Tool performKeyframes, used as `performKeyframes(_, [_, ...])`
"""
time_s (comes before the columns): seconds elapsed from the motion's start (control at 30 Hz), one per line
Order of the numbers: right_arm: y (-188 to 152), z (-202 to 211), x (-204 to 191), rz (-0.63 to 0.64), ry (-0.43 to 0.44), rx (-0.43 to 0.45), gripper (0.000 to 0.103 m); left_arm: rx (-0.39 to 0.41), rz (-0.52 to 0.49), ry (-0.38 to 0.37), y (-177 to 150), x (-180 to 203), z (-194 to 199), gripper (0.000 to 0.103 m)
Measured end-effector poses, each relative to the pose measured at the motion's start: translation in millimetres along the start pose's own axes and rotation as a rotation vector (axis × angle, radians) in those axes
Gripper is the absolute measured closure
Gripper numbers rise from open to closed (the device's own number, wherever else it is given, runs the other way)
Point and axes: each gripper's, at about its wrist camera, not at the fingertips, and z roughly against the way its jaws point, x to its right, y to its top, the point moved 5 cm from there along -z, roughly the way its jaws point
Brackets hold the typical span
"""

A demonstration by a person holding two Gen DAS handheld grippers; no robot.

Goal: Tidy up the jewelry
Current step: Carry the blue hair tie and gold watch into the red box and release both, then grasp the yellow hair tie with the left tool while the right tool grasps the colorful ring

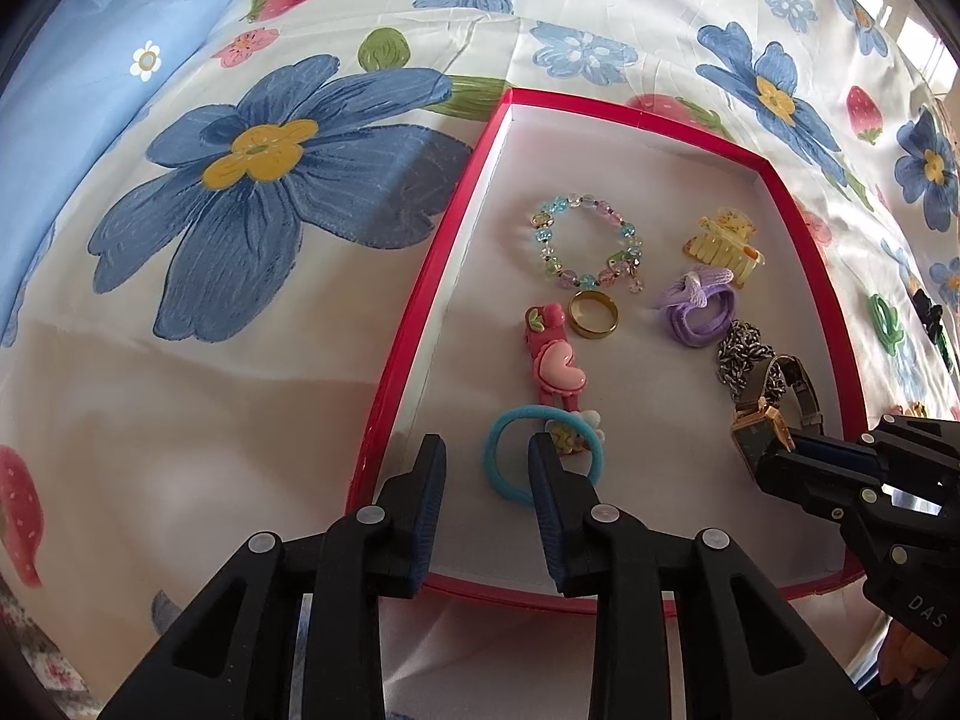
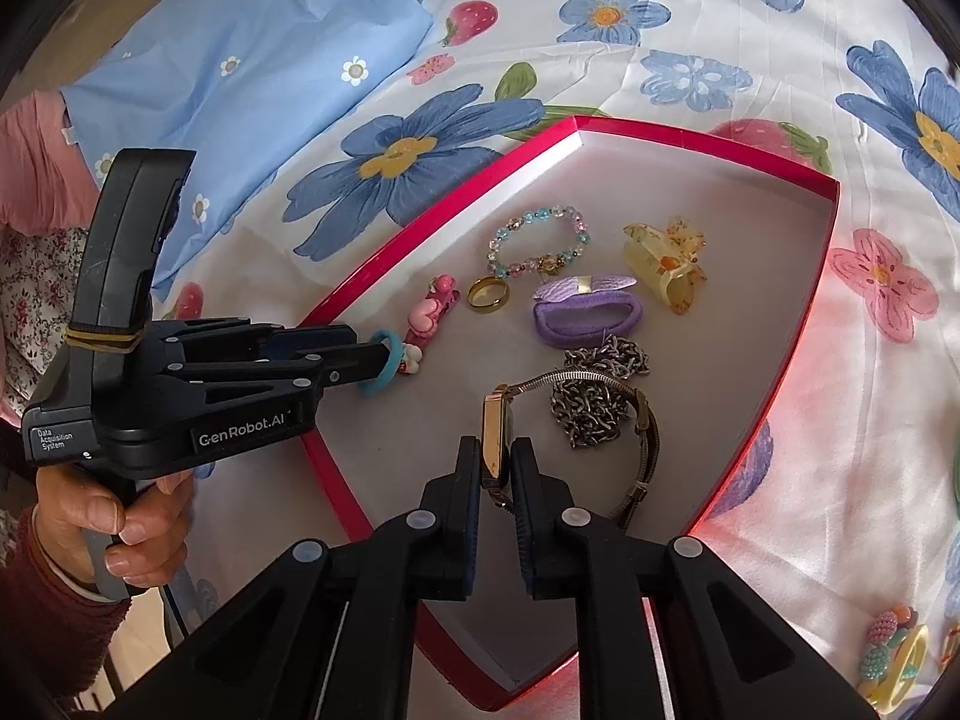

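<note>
Black right tongs [image 2: 497, 468] pinch the gold square watch [image 2: 497, 432] low over the near part of the red flat box [image 2: 804, 312]. Left tongs [image 1: 487, 462] hang released above the blue hair tie [image 1: 510, 474]. Next: let go gently, beside the silver chain [image 2: 594, 402].

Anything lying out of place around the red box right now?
Yes. A few pieces sit outside the red box on the bedsheet: a colourful cluster by its near right side. The watch is in the right gripper.
</note>
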Motion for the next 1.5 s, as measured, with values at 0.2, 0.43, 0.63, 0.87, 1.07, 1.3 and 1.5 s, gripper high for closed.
performKeyframes(0.2, [-0.4,4.3,0.4,-0.01,0.002,0.009,0.09,0.001,0.016,-0.003,-2.4,-2.9,3.7,0.074])
performKeyframes(0.43, [-0.3,21.0,-0.7,-0.021,0.014,0.042,0.083,0.039,0.046,-0.027,-3.3,-4.6,24.1,0.07])
performKeyframes(0.63, [-5.7,59.7,7.9,-0.071,0.002,0.134,0.071,0.073,0.056,-0.06,-8.2,1.6,46.3,0.059])
performKeyframes(0.87, [-27.5,107.3,38.7,-0.159,-0.039,0.217,0.062,0.101,0.043,-0.124,-14.9,25.5,68.7,0.056])
performKeyframes(1.07, [-54.9,142.6,75.5,-0.251,-0.109,0.255,0.062,0.104,-0.033,-0.17,-20.4,60.3,79.3,0.054])
performKeyframes(1.3, [-91.7,174.7,112.6,-0.345,-0.183,0.291,0.06,0.09,-0.118,-0.205,-23.9,95.8,79.9,0.052])
performKeyframes(1.5, [-115.6,188.5,139.2,-0.411,-0.217,0.309,0.06,0.065,-0.179,-0.228,-27.9,126.4,74.2,0.052])
